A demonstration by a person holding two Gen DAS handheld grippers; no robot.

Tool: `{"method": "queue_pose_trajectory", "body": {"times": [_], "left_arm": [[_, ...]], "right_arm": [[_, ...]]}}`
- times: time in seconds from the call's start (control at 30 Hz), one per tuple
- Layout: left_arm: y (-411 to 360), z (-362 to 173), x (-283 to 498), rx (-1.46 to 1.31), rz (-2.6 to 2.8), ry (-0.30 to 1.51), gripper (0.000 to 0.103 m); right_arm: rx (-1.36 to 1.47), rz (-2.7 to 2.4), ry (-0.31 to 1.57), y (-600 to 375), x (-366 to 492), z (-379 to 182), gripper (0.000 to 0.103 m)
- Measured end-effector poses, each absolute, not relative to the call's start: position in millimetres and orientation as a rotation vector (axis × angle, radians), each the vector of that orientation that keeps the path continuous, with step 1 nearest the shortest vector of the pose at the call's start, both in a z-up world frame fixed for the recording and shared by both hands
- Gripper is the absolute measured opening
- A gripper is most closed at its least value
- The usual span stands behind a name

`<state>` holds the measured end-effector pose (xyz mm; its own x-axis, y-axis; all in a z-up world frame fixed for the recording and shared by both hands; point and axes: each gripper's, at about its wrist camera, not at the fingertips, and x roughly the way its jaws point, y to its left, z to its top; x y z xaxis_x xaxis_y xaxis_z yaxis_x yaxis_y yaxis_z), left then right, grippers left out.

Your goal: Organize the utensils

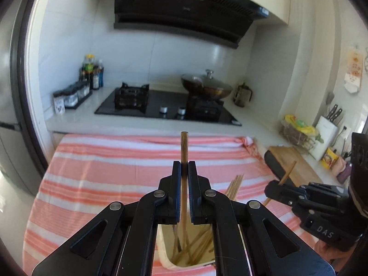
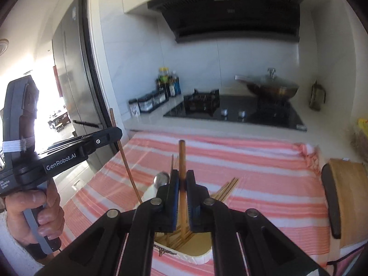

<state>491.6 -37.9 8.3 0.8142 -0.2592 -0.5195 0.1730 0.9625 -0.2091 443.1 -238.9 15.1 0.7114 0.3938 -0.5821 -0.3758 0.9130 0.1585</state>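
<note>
My left gripper (image 1: 184, 164) is shut on a brown wooden chopstick (image 1: 184, 147) that stands upright, its lower end inside a cream utensil holder (image 1: 164, 255) with several chopsticks in it. My right gripper (image 2: 182, 172) is shut on another wooden chopstick (image 2: 182, 156), also upright over the same holder (image 2: 200, 256). In the left wrist view the right gripper (image 1: 273, 185) sits at the right with its chopstick (image 1: 288, 172) tilted. In the right wrist view the left gripper (image 2: 116, 133) sits at the left with its chopstick (image 2: 125, 158). A metal spoon (image 2: 161, 180) pokes up beside the holder.
The holder stands on a pink and white striped cloth (image 1: 115, 165). Behind it is a gas hob (image 1: 165, 108) with a lidded wok (image 1: 205, 86), sauce bottles (image 1: 93, 71) and spice jars (image 1: 71, 95). A wooden cutting board (image 2: 349, 197) and a knife block (image 1: 326, 131) are at the right.
</note>
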Motion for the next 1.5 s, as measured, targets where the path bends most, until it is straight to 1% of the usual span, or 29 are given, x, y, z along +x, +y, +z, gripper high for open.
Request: {"method": "queue_pose_trajectory", "body": {"times": [0.2,0.27,0.3,0.33,0.37,0.4,0.43,0.47,0.57,0.63,0.7,0.73,0.77,0.83,0.93,1.07,1.33,1.5], "left_arm": [[-41,-41,515,-0.152,-0.254,0.712,0.004],[-41,-47,511,-0.148,-0.248,0.716,0.009],[-39,-48,506,-0.154,-0.254,0.710,0.022],[-38,-48,500,-0.160,-0.257,0.701,0.046],[-35,-46,492,-0.161,-0.251,0.687,0.059],[-32,-44,483,-0.158,-0.239,0.667,0.077],[-30,-41,473,-0.151,-0.228,0.645,0.084],[-29,-39,461,-0.140,-0.223,0.628,0.085],[-28,-31,421,-0.102,-0.189,0.583,0.094],[-29,-27,384,-0.088,-0.161,0.518,0.103],[-31,-25,349,-0.076,-0.135,0.470,0.103],[-30,-25,334,-0.079,-0.130,0.467,0.103],[-31,-25,322,-0.087,-0.130,0.473,0.103],[-30,-26,298,-0.108,-0.137,0.485,0.103],[-34,-26,265,-0.094,-0.105,0.484,0.103],[-37,-24,234,-0.074,-0.086,0.503,0.103],[-47,-20,198,0.025,0.000,0.518,0.103],[-50,-14,185,0.077,0.046,0.507,0.103]], "right_arm": [[0.106,0.434,0.848,-233,496,-38,0.007],[0.099,0.429,0.890,-230,505,-50,0.010],[0.096,0.423,0.886,-230,507,-53,0.010],[0.092,0.419,0.876,-229,509,-51,0.010],[0.089,0.413,0.859,-230,507,-49,0.017],[0.091,0.409,0.837,-232,503,-45,0.026],[0.091,0.398,0.812,-235,497,-40,0.053],[0.088,0.385,0.778,-236,491,-32,0.067],[0.052,0.378,0.696,-243,459,-10,0.067],[0.028,0.360,0.655,-249,428,2,0.068],[0.005,0.331,0.624,-253,393,10,0.077],[-0.002,0.314,0.608,-256,373,11,0.086],[-0.005,0.292,0.589,-258,351,12,0.090],[0.002,0.247,0.534,-262,306,12,0.090],[0.039,0.195,0.493,-265,248,7,0.093],[0.033,0.161,0.491,-265,198,1,0.103],[-0.025,0.105,0.433,-256,147,12,0.103],[-0.048,0.116,0.427,-245,137,17,0.103]]}}
